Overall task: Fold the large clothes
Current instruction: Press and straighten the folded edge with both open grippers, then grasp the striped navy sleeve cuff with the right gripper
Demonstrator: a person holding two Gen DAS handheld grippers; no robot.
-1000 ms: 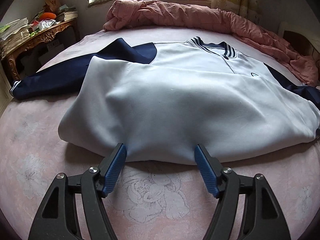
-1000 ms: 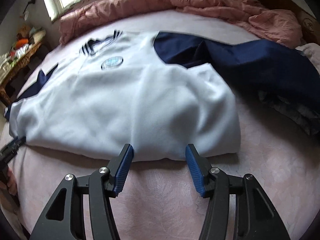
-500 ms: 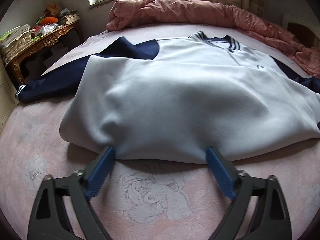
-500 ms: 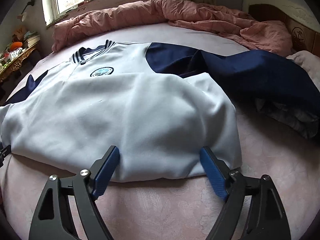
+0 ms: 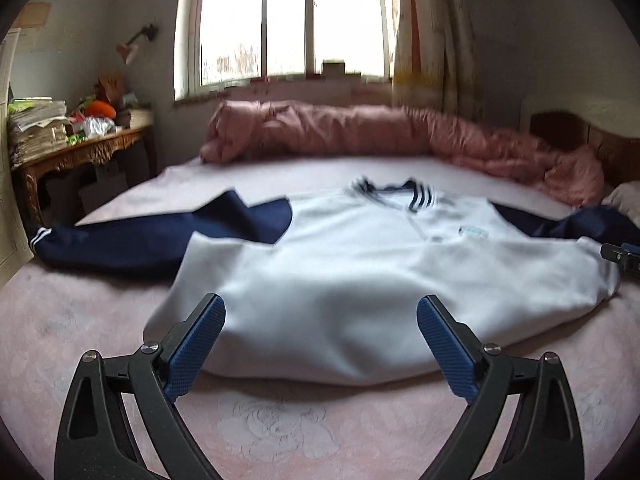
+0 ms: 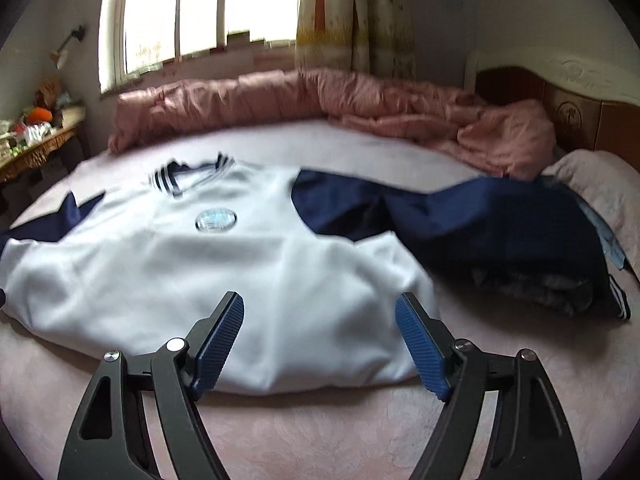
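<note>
Left wrist view: the left gripper (image 5: 321, 340) is seen with its jaws spread wide above the near edge of the bed (image 5: 100, 320), with nothing clamped between its blue pads (image 5: 196, 346); the jaws have just been opening, and the folded hem of the white and navy jacket (image 5: 360, 280) lies on the sheet beyond the fingertips and shows between them, apart from the pads. The jacket is laid flat across the middle of the bed, its striped collar (image 5: 396, 196) turned toward the far edge, one navy sleeve (image 5: 140, 240) stretched out to the left edge and the other reaching to the right. A rolled pink quilt (image 5: 360, 136) is piled along the far edge under the window (image 5: 292, 24), and a cluttered wooden side table (image 5: 80, 152) stands beyond the left edge. At the right edge of that view the tip of the right gripper (image 5: 624, 258) can be made out beside the jacket. In the right wrist view the right gripper (image 6: 320, 340) is likewise held with its jaws parted, slightly narrowed in the last instant, over the near hem of the jacket (image 6: 200, 280), gripping nothing. A round badge (image 6: 216, 220) is seen on the chest, and the navy sleeve (image 6: 460, 220) is draped over dark clothing near the right edge by the headboard (image 6: 580, 116).
</note>
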